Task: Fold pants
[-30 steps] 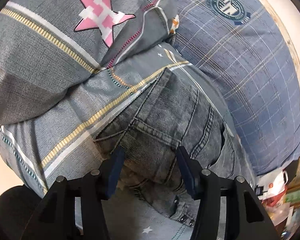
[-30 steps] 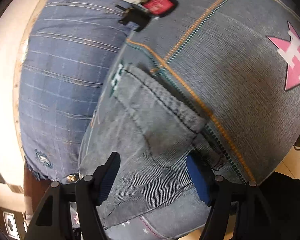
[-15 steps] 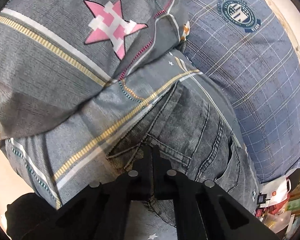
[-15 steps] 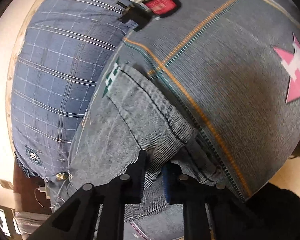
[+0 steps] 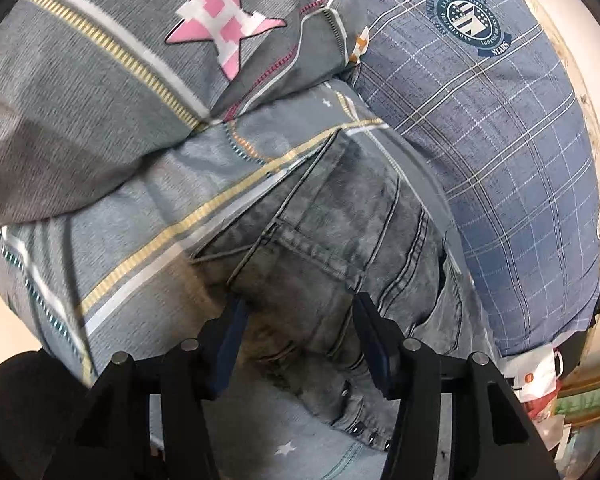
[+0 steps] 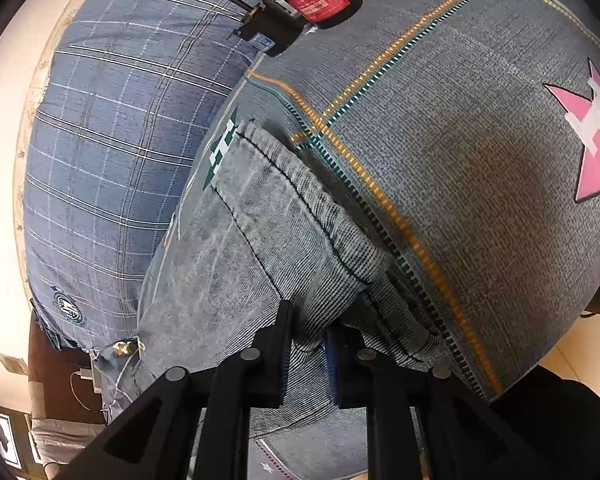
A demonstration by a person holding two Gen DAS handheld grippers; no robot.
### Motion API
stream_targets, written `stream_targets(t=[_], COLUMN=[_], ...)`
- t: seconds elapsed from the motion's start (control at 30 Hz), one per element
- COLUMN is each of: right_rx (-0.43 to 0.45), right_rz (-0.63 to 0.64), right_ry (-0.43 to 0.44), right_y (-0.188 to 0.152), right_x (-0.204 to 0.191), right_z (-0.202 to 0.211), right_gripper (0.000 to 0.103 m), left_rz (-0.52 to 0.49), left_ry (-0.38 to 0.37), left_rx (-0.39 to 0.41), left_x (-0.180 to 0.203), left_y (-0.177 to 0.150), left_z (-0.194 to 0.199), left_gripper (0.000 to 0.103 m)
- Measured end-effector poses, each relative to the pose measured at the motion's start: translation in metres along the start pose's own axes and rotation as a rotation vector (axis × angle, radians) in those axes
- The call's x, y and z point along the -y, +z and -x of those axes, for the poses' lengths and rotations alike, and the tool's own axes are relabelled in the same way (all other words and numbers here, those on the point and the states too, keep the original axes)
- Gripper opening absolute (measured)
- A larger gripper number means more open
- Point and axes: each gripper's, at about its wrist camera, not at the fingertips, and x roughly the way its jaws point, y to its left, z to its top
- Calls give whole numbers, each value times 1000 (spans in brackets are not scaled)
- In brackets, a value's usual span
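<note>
My right claw (image 6: 307, 344) is clenched on a fold of the gray pants (image 6: 260, 240), which run away from it up the bed's patterned quilt (image 6: 479, 200). My left claw (image 5: 298, 336) stands released astride the waistband end of the pants (image 5: 339, 240), pads clear of the cloth. The long axis lies straight ahead of both claws. Half a second ago the left jaws were pinched together; they have just been opening again, denim between them ungripped.

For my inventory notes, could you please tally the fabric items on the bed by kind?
Jeans: 1
Pillow: 1
Quilt: 1
Total: 3
</note>
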Motion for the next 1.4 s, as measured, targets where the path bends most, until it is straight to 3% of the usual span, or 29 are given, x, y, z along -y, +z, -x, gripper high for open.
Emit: stream_targets(t=[0.27, 0.43, 0.47, 0.53, 0.7, 0.87, 1.07, 1.17, 1.27, 1.33, 1.4], right_rx=[-6, -6, -6, -7, -7, 23, 105, 93, 21, -30, 0], right_rz=[1, 7, 10, 10, 30, 79, 144, 143, 103, 51, 53], right_ry=[-6, -7, -10, -14, -25, -27, 36, 7, -53, -33, 0], right_y=[-1, 0, -1, -1, 0, 3, 0, -12, -21, -24, -24], right_x=[1, 1, 2, 2, -2, -20, -49, -33, -1, 11, 8], right_z=[-2, -2, -3, -4, -3, 12, 54, 55, 35, 26, 29], right_gripper=[16, 16, 16, 16, 16, 13, 12, 12, 13, 15, 16], left_rz=[97, 100, 102, 105, 110, 25, -52, -67, -60, -54, -48], left_ry=[-3, -10, -3, 16, 12, -10, -39, -10, 33, 45, 45], left_rx=[-39, -22, -16, -31, -33, 54, 145, 124, 57, 42, 37], left_x=[-7, -6, -6, -5, -5, 14, 28, 17, -1, -7, -10], left_y=[6, 1, 3, 8, 14, 19, 26, 18, 10, 11, 13], left_z=[-16, -9, -10, -15, -16, 9, 42, 33, 12, 4, 2], left_gripper=[51, 51, 47, 16, 3, 3, 3, 3, 3, 4, 4])
